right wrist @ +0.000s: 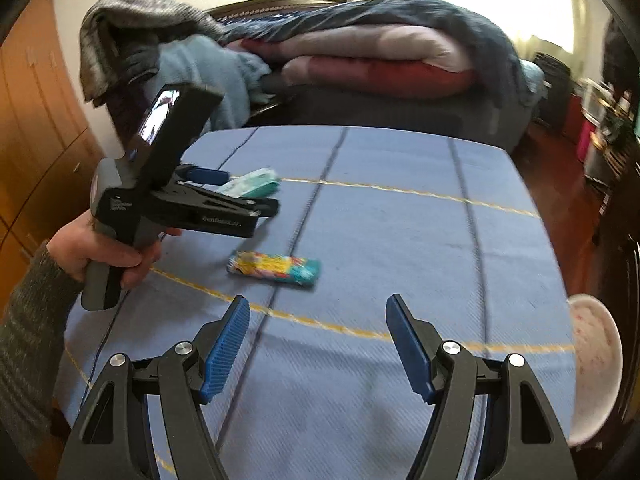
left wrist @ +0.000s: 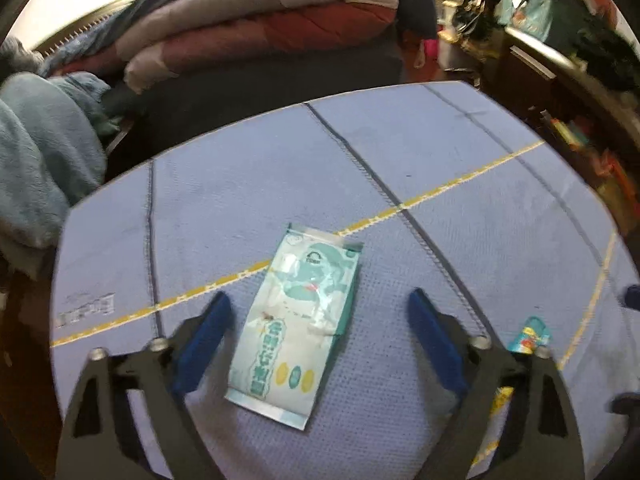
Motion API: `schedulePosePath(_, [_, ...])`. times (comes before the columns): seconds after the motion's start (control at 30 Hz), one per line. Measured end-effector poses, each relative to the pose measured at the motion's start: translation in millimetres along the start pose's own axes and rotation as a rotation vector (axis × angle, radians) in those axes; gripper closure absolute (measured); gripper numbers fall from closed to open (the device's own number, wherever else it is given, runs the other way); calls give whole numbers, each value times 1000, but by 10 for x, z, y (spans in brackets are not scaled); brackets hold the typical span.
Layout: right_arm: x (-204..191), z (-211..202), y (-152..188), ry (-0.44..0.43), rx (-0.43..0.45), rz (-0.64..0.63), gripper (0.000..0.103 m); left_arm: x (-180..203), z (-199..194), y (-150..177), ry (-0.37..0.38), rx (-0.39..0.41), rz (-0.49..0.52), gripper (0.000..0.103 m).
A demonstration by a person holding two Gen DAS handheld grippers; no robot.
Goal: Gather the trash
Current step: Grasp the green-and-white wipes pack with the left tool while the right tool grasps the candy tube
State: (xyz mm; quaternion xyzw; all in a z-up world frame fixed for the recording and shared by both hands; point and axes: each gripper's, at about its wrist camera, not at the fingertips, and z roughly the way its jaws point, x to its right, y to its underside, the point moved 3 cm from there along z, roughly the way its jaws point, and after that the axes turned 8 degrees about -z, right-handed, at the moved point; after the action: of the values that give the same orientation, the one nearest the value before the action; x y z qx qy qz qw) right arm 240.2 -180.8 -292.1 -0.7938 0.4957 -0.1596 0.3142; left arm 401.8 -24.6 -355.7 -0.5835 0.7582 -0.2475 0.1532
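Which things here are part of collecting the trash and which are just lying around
Part of the job:
teal wrapper, flat on the blue cloth, between the open left tool
colourful wrapper, ahead of the open right tool

Lying about:
folded quilts
light blue blanket
white bowl

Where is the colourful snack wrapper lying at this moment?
In the right wrist view, the colourful snack wrapper lies flat on the blue tablecloth, ahead of the open right gripper, just below the left gripper.
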Motion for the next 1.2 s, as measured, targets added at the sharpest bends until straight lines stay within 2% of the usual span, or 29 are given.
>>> schedulePosePath(0.03, [-35,72,-40,-10,-9,-27,32,-9,-11,0,-3,5,9,28])
schedulePosePath(0.13, [-120,279,-123,-49,-32,-108,32,-54,-51,-10,2,26,16,56])
schedulePosePath(0.17, [-152,375,-154,-72,-49,-142,32,-76,-55,-12,5,26,9,58])
schedulePosePath(0.23, [-188,486,-201,-103,-63,-186,32,-129,-95,17,28,37,-17,59])
schedulePosePath(0.37, [-310,676,-263,-137,-73,-303,32,-237,-197,95,26,58,-53,59])
schedulePosePath(0.47, [-367,739,-288,-169,-75,-342,32,-304,-302,122,12,76,-79,59])
schedulePosePath(0.6, [-437,783,-281,-153,-73,-402,33,-374,-462,129,14,104,-118,58])
schedulePosePath(0.63, [-435,778,-273,-167,-78,-399,36,-384,-500,131,19,107,-128,58])
schedulePosePath(0.7, [-426,756,-263,-206,-87,-388,49,-398,-571,132,23,116,-145,58])
schedulePosePath(0.73, [-431,732,-252,-211,-88,-392,53,-403,-591,130,22,118,-150,58])
schedulePosePath(0.8, [-450,688,-231,-221,-92,-398,69,-390,-642,120,22,125,-160,58])
schedulePosePath(0.87, [-471,646,-195,-225,-96,-405,79,-373,-681,117,29,132,-168,58])
schedulePosePath(1.03, [-511,469,-62,-268,-84,-381,81,-263,-792,110,47,151,-175,58])
schedulePosePath(1.2, [-441,223,2,-270,-46,-296,81,-87,-910,98,55,163,-168,58])
